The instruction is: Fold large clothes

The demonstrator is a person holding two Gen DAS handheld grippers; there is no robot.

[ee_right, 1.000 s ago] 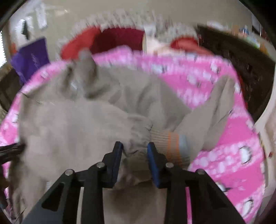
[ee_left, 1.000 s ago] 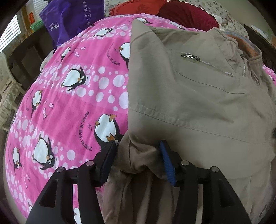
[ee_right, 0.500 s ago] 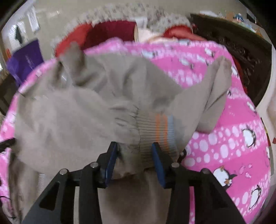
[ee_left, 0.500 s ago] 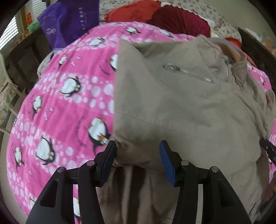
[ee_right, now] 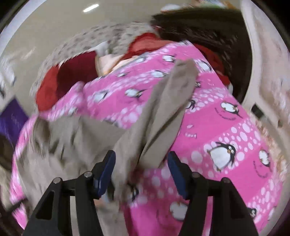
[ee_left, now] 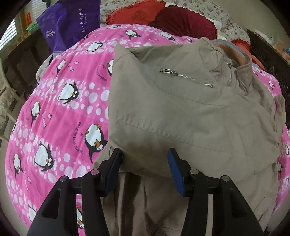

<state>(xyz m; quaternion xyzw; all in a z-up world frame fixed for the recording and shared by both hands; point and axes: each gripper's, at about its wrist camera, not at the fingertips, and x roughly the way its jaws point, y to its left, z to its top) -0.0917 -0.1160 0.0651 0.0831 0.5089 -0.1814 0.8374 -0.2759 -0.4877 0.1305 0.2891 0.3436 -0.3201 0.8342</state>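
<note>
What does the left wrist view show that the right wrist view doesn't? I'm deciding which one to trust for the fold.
Only the left wrist view: the jacket's chest zipper, its striped collar, a purple bag, and the open left hand-held gripper.

Only the right wrist view: a loose sleeve stretched across the bed, and the right hand-held gripper, whose jaws have just been opening.

Both: the beige jacket, the pink penguin blanket, red cushions.

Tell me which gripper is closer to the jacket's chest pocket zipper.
Left. The left gripper stands open at the folded jacket's near edge, directly below the zipper. The right gripper is open by the outstretched sleeve.
</note>
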